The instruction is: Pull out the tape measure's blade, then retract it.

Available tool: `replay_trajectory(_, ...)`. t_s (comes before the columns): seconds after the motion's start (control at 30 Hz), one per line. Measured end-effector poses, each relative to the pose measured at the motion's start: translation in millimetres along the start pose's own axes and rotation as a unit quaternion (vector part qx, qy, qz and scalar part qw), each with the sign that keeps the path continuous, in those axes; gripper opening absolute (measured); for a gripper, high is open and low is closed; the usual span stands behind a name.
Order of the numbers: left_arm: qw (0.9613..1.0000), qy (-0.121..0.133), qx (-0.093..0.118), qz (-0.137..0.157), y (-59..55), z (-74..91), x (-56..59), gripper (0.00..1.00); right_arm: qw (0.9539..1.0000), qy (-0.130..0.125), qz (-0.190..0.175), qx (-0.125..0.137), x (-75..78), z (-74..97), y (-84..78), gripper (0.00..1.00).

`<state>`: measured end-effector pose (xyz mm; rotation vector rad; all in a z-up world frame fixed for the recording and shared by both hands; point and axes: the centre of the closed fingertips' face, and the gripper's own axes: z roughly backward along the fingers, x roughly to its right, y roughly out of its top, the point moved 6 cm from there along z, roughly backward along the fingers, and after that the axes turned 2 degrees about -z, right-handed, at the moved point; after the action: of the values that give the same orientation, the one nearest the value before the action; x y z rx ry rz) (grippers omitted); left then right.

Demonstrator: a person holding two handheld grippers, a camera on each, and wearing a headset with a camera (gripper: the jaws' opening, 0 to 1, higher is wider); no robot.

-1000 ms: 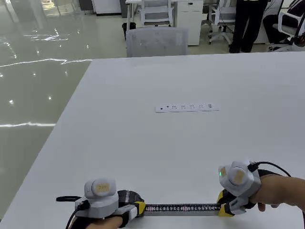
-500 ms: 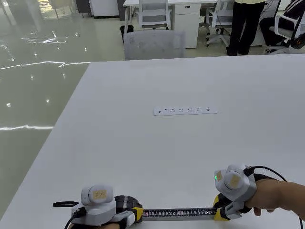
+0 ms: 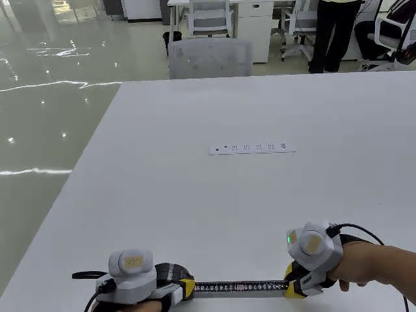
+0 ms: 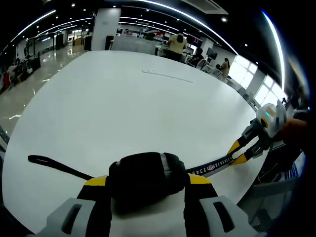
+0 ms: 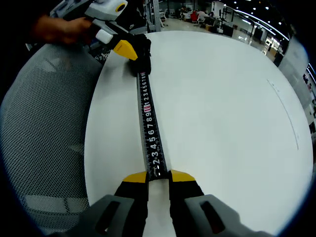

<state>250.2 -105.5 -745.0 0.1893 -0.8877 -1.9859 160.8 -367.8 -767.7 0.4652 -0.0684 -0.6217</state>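
Note:
A black tape measure case (image 4: pixel 146 178) rests on the white table (image 3: pixel 214 195) near its front edge, with my left gripper (image 4: pixel 148 181) shut on it. Its wrist strap (image 4: pixel 54 165) trails off to the left. The numbered blade (image 3: pixel 239 286) runs out flat from the case (image 3: pixel 173 275) to the right. My right gripper (image 5: pixel 158 176) is shut on the blade's end (image 5: pixel 156 165), its yellow-tipped fingers (image 5: pixel 134 177) pinching it from both sides. From the right gripper view the blade (image 5: pixel 148 118) stretches away to the case (image 5: pixel 143 53) in the left gripper (image 5: pixel 129 49). In the head view the right gripper (image 3: pixel 290 288) sits at lower right.
A white power strip (image 3: pixel 252 149) lies in the middle of the table. A grey mesh chair back (image 3: pixel 209 57) stands behind the far edge, and another mesh chair (image 5: pixel 44 133) is beside the near edge. People and office chairs (image 3: pixel 335 29) are farther back.
My right gripper has moved left toward the case, and the exposed length of blade is shorter. The left gripper stays on the case. The head view has shifted slightly.

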Motion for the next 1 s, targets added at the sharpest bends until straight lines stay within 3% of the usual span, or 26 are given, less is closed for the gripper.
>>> replay_trajectory(1.0, 1.0, -0.004, -0.001, 0.005, -0.3, -0.1, -0.3, 0.55, 0.9999, 0.004, 0.0, 0.013, -5.2, -12.0, 20.4, 0.14)
